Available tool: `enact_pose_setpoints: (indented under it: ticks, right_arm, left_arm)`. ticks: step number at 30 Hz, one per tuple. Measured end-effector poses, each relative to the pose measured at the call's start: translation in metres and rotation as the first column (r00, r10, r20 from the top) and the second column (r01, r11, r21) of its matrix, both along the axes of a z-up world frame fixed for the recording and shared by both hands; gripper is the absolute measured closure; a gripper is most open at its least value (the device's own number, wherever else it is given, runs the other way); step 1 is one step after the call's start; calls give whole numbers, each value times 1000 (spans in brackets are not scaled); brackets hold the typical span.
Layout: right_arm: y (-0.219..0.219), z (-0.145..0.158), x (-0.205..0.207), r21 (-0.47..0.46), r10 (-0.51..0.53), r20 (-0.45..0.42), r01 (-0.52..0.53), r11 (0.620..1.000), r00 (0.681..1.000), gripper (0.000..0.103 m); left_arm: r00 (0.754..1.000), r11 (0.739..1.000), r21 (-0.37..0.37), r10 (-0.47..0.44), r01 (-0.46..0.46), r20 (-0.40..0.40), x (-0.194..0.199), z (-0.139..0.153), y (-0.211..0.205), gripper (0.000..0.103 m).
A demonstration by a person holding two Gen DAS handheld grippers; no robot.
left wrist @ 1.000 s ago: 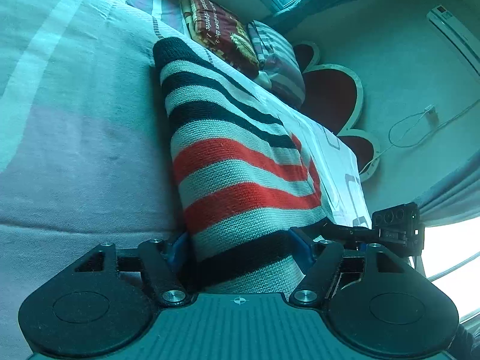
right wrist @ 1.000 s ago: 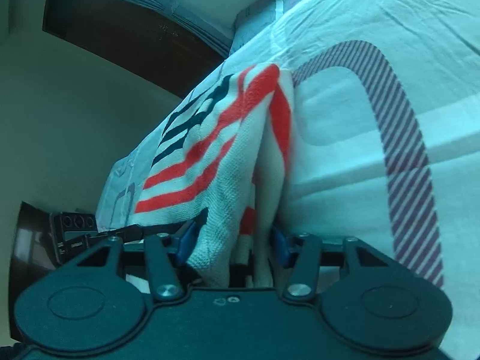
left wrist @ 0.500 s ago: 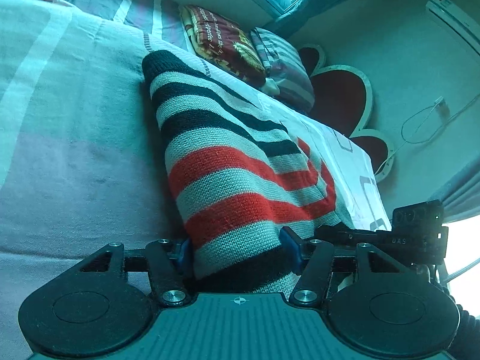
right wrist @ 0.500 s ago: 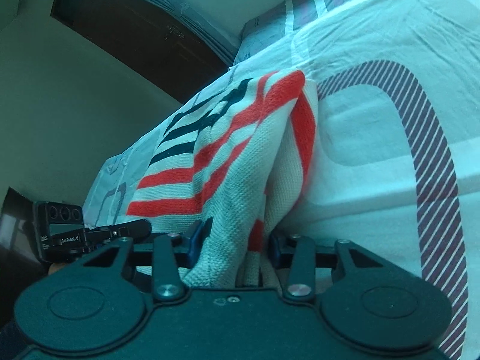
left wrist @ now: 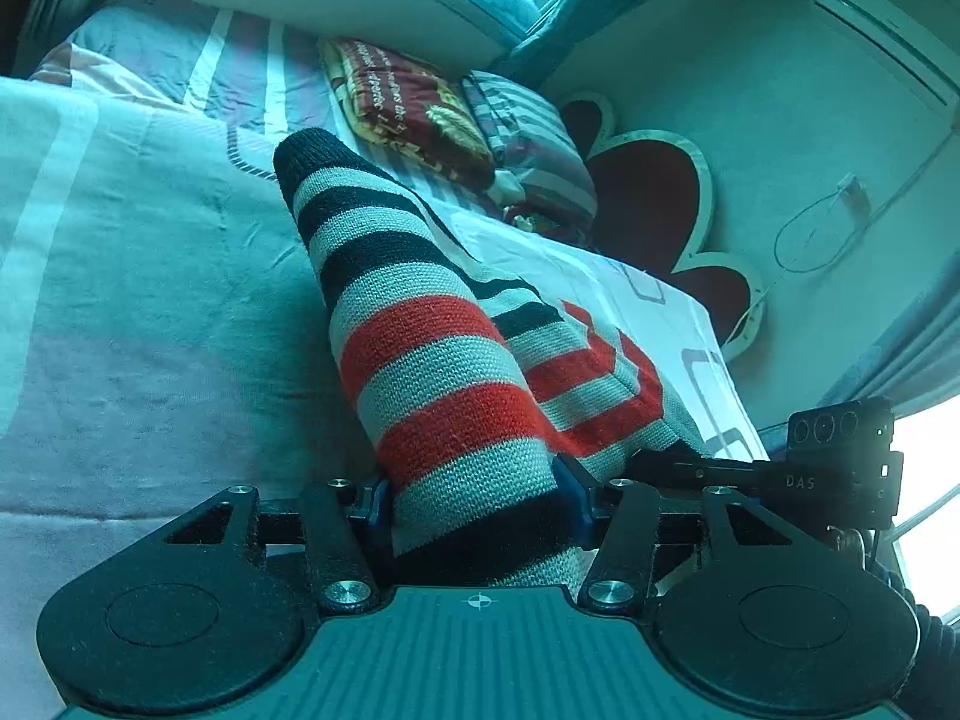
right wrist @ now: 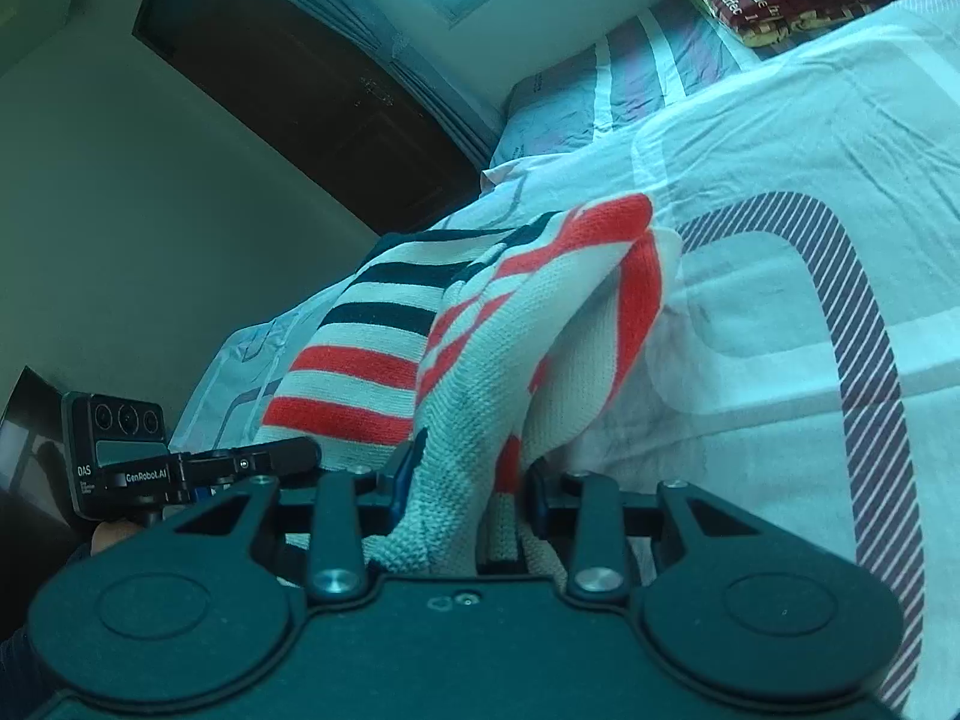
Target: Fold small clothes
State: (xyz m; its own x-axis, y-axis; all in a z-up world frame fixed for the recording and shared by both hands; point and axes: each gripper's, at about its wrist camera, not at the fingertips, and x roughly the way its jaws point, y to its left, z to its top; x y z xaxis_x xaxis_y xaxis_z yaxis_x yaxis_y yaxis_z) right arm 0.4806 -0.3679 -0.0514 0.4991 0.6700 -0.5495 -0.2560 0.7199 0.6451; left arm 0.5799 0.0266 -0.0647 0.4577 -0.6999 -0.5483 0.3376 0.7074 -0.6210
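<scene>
A knitted striped sweater [left wrist: 432, 354], grey-white with black and red bands, is lifted off the bed. My left gripper [left wrist: 474, 492] is shut on one edge of it, the cloth bunched between the blue pads. My right gripper [right wrist: 471, 480] is shut on another edge of the sweater [right wrist: 480, 360], which hangs in folds down to the bed sheet [right wrist: 780, 180]. Each gripper shows in the other's view, the right one [left wrist: 840, 462] and the left one [right wrist: 150, 456], close side by side.
The bed sheet [left wrist: 150, 300] is pale with striped patterns. A dark red pillow [left wrist: 414, 108] and a striped pillow [left wrist: 534, 138] lie at the head, by a heart-shaped headboard [left wrist: 648, 198]. A dark door [right wrist: 300, 78] and a wall stand beyond the bed.
Both grippers have risen with the sweater, lifting more of it off the sheet. The two grippers have come closer together and the sweater now folds between them.
</scene>
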Motion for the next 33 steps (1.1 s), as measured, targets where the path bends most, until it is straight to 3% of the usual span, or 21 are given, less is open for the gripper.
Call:
enact_pose_setpoints:
  ticks: [10,17,25,33]
  right_arm:
    - [14,45,-32,-17,-2,70,3,1000,998,68]
    - [51,75,-54,-43,43,114,-39,998,993,68]
    - [123,87,-67,-51,147,127,-142,989,981,68]
    - [194,76,-65,-48,239,114,-235,971,964,68]
  left_arm:
    - [998,1000,-14,-9,10,63,-34,45,14,50]
    - [994,999,-29,32,-29,108,-75,69,54,50]
    - [986,994,-23,110,-108,123,-124,86,129,50]
    - [979,985,19,167,-170,115,-155,85,194,50]
